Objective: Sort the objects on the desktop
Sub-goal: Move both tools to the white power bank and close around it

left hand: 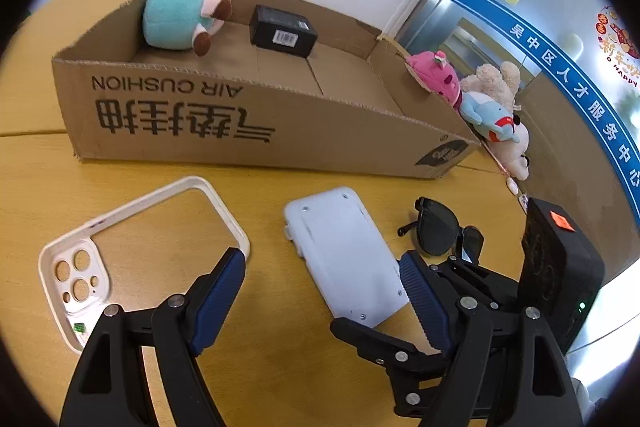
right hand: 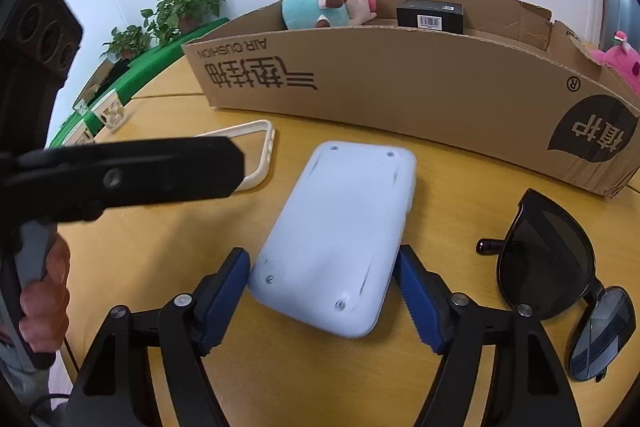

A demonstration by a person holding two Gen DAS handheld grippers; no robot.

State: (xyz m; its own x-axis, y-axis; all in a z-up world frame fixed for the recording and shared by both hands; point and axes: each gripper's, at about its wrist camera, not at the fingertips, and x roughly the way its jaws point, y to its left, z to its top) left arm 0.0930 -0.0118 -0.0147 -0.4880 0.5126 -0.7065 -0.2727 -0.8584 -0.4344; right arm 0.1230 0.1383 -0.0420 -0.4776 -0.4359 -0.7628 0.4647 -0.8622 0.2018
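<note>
On the wooden surface (left hand: 280, 367) a carton (left hand: 248, 123) holds a plush (left hand: 180, 13) and black box (left hand: 282, 31), while the white device (right hand: 336, 239) lies before it between the wide right tongs (right hand: 322, 267), left tongs (left hand: 320, 275) wide beside it.

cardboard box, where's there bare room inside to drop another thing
Inside the cardboard box, the floor right of the black box is bare up to the torn end. The left end is crowded by the plush toy. On the table, the strip between the box front and the white device is open; around the sunglasses it is tight.
</note>
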